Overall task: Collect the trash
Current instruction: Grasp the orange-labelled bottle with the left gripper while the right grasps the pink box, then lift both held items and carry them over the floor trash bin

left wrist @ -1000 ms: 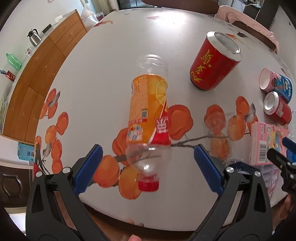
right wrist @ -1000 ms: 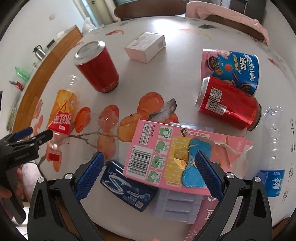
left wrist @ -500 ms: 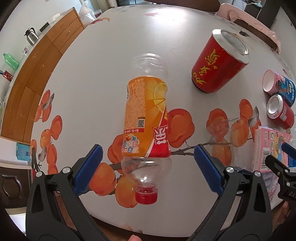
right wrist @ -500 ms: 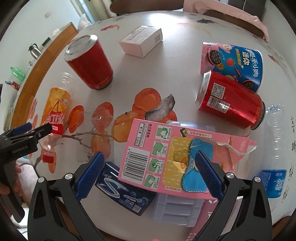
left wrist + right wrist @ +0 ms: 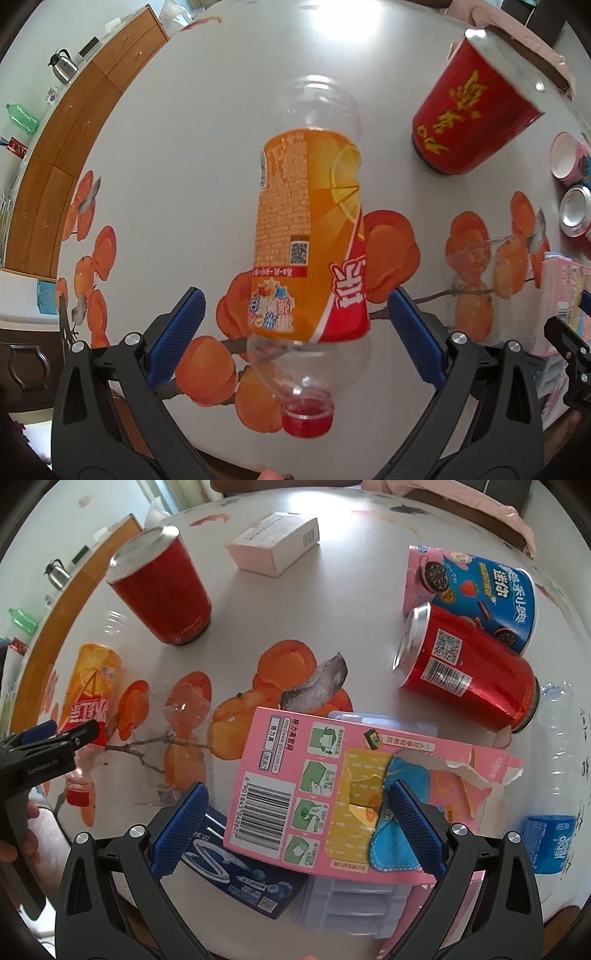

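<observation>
An empty orange-labelled plastic bottle (image 5: 310, 254) with a red cap lies on the white table, cap towards me. My left gripper (image 5: 295, 336) is open, its blue pads either side of the bottle's neck end, not touching it. The bottle also shows in the right wrist view (image 5: 92, 686). My right gripper (image 5: 299, 827) is open over a torn pink carton (image 5: 332, 797), pads at its near end. The carton lies on a clear plastic tray (image 5: 351, 908) and a dark blue gum pack (image 5: 240, 875).
An upright red can (image 5: 476, 118) stands behind the bottle. A red can on its side (image 5: 469, 672), a blue-pink snack cup (image 5: 476, 587), a pink-white box (image 5: 273, 546) and a clear blue-labelled bottle (image 5: 554, 805) lie around. A crumpled clear cup (image 5: 181, 731) lies mid-table. Wooden cabinet (image 5: 74, 147) at left.
My left gripper has moved forward, so the orange bottle now lies between its pads. My right gripper has moved closer over the pink carton.
</observation>
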